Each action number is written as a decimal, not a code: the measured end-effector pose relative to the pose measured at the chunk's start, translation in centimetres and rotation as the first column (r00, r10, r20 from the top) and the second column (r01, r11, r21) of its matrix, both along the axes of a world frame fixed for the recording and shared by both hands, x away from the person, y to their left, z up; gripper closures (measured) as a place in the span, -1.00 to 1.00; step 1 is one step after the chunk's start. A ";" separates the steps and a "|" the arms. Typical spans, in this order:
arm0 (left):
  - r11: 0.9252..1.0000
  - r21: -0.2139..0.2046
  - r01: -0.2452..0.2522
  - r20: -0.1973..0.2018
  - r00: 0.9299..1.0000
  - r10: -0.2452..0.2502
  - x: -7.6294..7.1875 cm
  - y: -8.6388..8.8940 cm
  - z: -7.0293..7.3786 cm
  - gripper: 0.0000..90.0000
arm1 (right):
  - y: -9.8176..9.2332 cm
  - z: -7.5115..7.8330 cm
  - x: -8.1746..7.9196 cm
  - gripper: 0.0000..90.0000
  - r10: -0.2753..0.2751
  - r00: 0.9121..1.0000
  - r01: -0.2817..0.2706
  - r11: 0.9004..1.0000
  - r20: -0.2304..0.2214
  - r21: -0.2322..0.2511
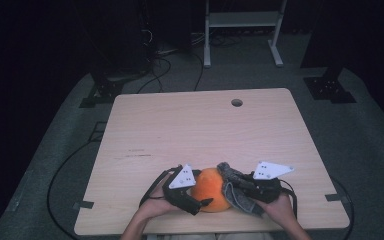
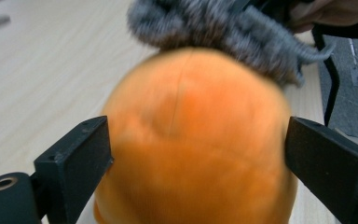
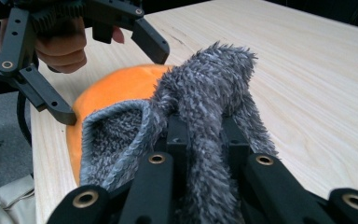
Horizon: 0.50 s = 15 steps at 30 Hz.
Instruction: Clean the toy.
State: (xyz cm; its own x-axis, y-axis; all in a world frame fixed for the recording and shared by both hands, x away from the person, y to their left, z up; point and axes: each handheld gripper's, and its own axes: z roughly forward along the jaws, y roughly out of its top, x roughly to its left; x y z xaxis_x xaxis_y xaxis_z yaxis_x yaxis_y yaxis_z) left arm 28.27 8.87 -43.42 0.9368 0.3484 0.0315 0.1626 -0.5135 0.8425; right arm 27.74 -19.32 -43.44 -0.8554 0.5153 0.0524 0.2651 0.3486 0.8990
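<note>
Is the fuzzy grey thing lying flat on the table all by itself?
No, the fuzzy grey cloth is pinched between the shut jaws of the right gripper and rests against the orange plush ball.

Bare desk in a dark room

A light wooden table [image 1: 200, 130] with a round cable hole [image 1: 237, 102] at 12 o'clock near its far edge. Beyond it, at 12 to 1 o'clock, stands a white metal frame [image 1: 242, 30]. Black floor cables [image 1: 160, 70] run at 11 o'clock; a black base plate [image 1: 328, 89] sits at 2 o'clock.
</note>
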 end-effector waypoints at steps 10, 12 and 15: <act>1.000 0.019 -0.011 0.046 0.999 0.010 -0.3 -0.7 -0.2 -0.45 | -0.9 1.6 -0.4 0.72 -0.023 0.999 0.024 1.000 0.041 -0.019; 1.000 0.022 -0.001 0.060 0.998 0.000 -0.5 -1.1 -0.1 -0.44 | -0.5 2.1 -0.6 0.72 -0.001 0.999 0.001 1.000 0.053 0.008; 0.999 0.033 0.012 0.081 0.997 -0.015 -1.1 -1.6 0.0 -0.53 | 1.7 2.2 -0.8 0.72 0.040 0.997 -0.036 0.998 0.067 -0.052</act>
